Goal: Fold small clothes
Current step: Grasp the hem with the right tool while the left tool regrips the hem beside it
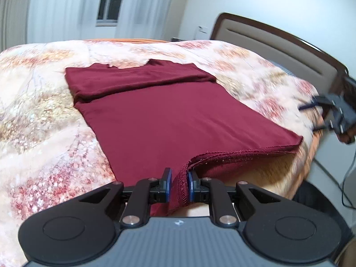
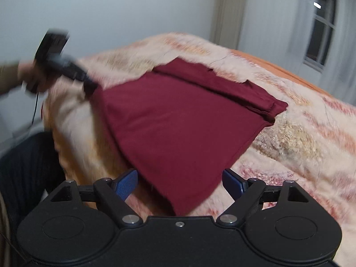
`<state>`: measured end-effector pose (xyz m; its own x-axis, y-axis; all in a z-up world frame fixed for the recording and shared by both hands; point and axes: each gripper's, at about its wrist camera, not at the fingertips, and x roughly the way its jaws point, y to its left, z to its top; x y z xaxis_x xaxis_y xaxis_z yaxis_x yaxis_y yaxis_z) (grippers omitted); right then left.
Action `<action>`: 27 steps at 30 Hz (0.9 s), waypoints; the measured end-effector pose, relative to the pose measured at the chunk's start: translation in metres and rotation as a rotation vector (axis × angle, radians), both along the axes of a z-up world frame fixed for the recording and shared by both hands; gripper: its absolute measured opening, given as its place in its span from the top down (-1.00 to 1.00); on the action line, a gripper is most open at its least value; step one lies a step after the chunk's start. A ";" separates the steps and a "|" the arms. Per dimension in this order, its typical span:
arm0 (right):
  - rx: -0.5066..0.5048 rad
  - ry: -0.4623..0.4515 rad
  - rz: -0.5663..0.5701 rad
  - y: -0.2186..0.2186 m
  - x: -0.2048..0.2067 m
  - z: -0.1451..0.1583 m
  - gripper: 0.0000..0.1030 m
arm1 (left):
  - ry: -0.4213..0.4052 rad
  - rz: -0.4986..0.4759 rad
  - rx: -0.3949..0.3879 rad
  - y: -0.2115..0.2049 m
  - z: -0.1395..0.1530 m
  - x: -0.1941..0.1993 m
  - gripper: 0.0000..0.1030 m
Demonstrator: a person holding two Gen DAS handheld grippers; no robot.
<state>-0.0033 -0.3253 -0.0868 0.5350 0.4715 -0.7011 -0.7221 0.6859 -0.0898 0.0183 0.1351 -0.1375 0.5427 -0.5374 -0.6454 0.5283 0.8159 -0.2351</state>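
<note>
Garment: a dark red shirt [image 1: 160, 115] lies flat on the bed, on a blanket [image 1: 40, 120] patterned in pink, cream and ochre.
Long axis: in my left wrist view it runs from the hem at my tongs away toward the window [image 1: 110, 2]; the far end is folded over into a band lying across the width.
Hem: the stitched edge faces me, and its left corner is lifted off the blanket.
Left tongs [image 1: 179, 185]: closed on that hem corner, the blue pads [image 1: 169, 185] pressing the bunched stitched edge between them.
Right tongs [image 2: 179, 182]: spread wide, gripping nothing; the shirt's other near corner lies between and under the pads [image 2: 126, 182], which stand clear of it.
Other view: from my right wrist, my left hand [image 2: 29, 77] and its tool sit at the shirt's far left corner, blurred.
Surroundings: a padded headboard [image 1: 267, 37] stands to the right of the bed, with white curtains [image 1: 66, 6] beside the window.
Containers: none visible to me.
</note>
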 end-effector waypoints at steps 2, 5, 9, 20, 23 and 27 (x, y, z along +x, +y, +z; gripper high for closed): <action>-0.083 -0.020 0.060 0.008 -0.006 -0.009 -0.47 | 0.009 0.027 -0.014 0.001 -0.001 0.007 0.68; -0.171 -0.034 0.141 0.019 -0.010 -0.021 -0.29 | 0.035 0.073 -0.048 0.005 -0.003 0.016 0.68; -0.281 -0.091 0.206 0.033 -0.010 -0.036 0.08 | 0.068 0.120 -0.086 0.011 -0.007 0.027 0.68; 0.237 0.168 0.073 -0.013 0.102 -0.009 0.83 | 0.084 0.155 -0.116 0.018 0.000 0.065 0.68; 0.411 0.267 -0.081 -0.033 0.150 -0.015 0.83 | 0.101 0.191 -0.179 0.025 0.004 0.092 0.69; 0.456 0.340 -0.212 -0.039 0.181 -0.035 0.83 | 0.168 0.261 -0.219 0.028 -0.010 0.126 0.68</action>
